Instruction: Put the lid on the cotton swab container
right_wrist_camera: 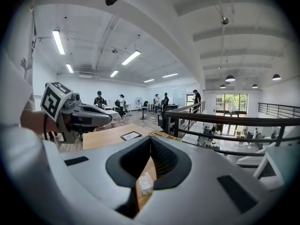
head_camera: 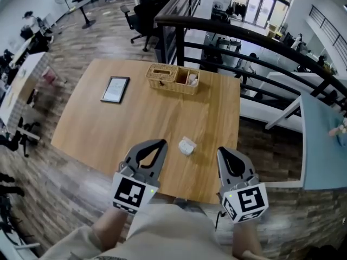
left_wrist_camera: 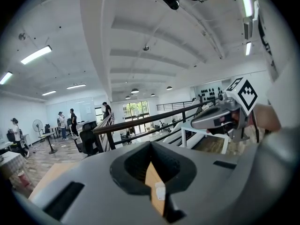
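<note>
Small whitish cotton swab container point(head_camera: 186, 145) on table point(head_camera: 108, 129), near its front edge

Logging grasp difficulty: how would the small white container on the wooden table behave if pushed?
The small white container looks tiny and low, so it is probably light and likelier to slide across the smooth wooden table than tip. Its stiffness cannot be judged at this size.

Wicker basket point(head_camera: 172, 78) and framed card point(head_camera: 115, 89) (lying flat) on wooden table point(head_camera: 103, 131)
</note>
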A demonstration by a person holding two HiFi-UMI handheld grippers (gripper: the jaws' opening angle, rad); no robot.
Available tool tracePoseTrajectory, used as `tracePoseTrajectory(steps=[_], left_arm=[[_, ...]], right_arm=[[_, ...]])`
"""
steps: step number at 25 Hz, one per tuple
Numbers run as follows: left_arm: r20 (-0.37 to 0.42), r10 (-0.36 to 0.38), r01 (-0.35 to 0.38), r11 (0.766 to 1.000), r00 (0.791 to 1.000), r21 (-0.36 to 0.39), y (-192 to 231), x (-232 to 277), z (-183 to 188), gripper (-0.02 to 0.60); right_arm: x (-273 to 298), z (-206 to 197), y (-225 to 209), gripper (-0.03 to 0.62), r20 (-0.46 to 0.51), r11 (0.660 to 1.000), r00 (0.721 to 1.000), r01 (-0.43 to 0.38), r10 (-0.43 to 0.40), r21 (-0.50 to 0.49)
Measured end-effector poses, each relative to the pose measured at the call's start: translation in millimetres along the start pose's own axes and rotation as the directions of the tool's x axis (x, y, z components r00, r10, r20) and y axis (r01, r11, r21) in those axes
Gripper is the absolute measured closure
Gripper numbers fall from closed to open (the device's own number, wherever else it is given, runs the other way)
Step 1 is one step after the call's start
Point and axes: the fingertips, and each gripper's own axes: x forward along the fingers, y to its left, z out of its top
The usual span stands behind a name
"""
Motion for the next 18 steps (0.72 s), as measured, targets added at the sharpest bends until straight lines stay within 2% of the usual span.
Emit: tracePoseTrajectory(steps=[7,15,18], left_arm=[[-0.046,0.007,-0.007,1.000,0.999,0.006,6.1,19.2,-9.3,0.560],[-0.038,-0.033,0.033,0.999,0.999,-0.001,18.7,31.6,-3.7,0.560],[-0.041,-0.043,0.043,0.999,0.998,-0.007,28.7,37.5,-8.3,0.560]], right_arm=[[15.9,-15.4,-20.5,0.568,-0.029,1.000,1.000,-0.006,0.007,0.029],[29.7,-14.9,-24.9,0.568,-0.055,0.999,0.998,0.029,-0.027,0.043],[43.8,-18.3,-25.9,0.568,-0.059,0.996,0.998,0.034,-0.029,0.084]])
